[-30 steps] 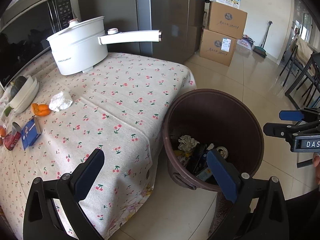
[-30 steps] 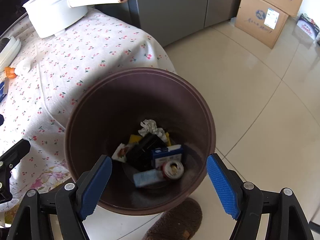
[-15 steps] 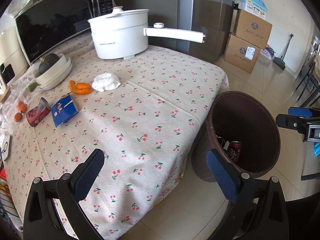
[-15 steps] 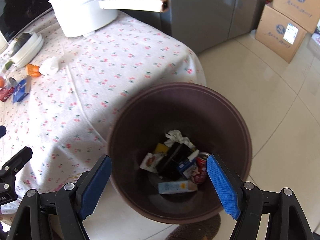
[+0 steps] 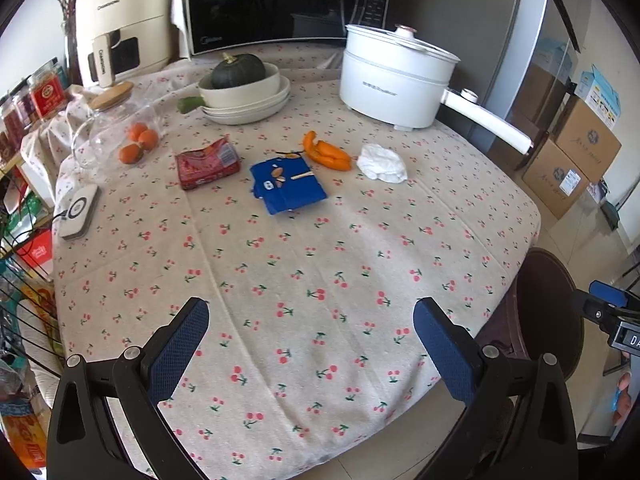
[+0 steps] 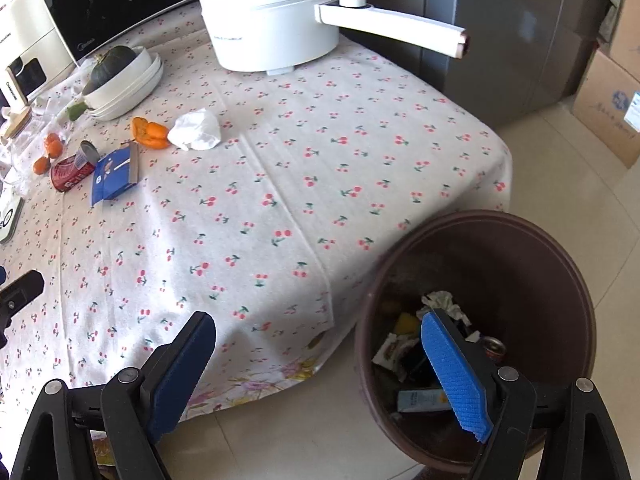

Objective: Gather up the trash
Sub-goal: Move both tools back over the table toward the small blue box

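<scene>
On the cherry-print tablecloth lie a crushed red can, a flattened blue carton, an orange pepper scrap and a crumpled white tissue. The same can, carton, pepper scrap and tissue show far off in the right wrist view. A brown bin beside the table holds several discarded packs and a can. My left gripper hovers open over the table's near part, nothing between its fingers. My right gripper is empty over the table edge and bin rim, its jaws opening.
A white electric pot with a long handle stands at the back right. Stacked bowls hold a dark squash. A glass jar with small oranges, a white scale, a microwave and cardboard boxes surround the area.
Both grippers swung left from above the bin toward the table. The left view now faces the trash on the cloth; the bin has slid to the right edge of both views.
</scene>
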A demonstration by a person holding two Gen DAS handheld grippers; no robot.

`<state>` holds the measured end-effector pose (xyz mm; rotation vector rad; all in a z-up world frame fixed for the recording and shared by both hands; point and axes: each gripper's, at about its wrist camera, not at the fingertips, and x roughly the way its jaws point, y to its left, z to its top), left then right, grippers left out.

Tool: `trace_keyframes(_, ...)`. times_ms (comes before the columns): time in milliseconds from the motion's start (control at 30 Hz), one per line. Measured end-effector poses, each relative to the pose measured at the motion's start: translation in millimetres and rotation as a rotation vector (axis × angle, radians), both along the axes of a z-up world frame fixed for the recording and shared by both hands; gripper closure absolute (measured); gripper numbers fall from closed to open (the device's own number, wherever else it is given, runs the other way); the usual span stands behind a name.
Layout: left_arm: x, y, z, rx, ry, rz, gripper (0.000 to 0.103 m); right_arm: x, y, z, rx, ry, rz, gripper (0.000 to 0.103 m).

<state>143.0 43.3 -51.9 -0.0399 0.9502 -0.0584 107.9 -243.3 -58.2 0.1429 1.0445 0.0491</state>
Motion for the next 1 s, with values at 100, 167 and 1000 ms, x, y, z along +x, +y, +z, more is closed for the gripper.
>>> trace_keyframes(100, 0, 29, 3, 0.000, -0.001, 0.053, 0.000, 8, 24, -3, -0.001, 0.002, 0.026, 0.015)
trace_keyframes(167, 0, 48, 3, 0.003, 0.000, 0.088, 0.000, 15, 40, -5, 0.001, 0.005, 0.047, 0.015)
trace_keyframes(1000, 19, 171, -17, -0.059, 0.046, 0.352, 0.000, 180, 264, -63, -0.019, 0.105, 0.316, 0.014)
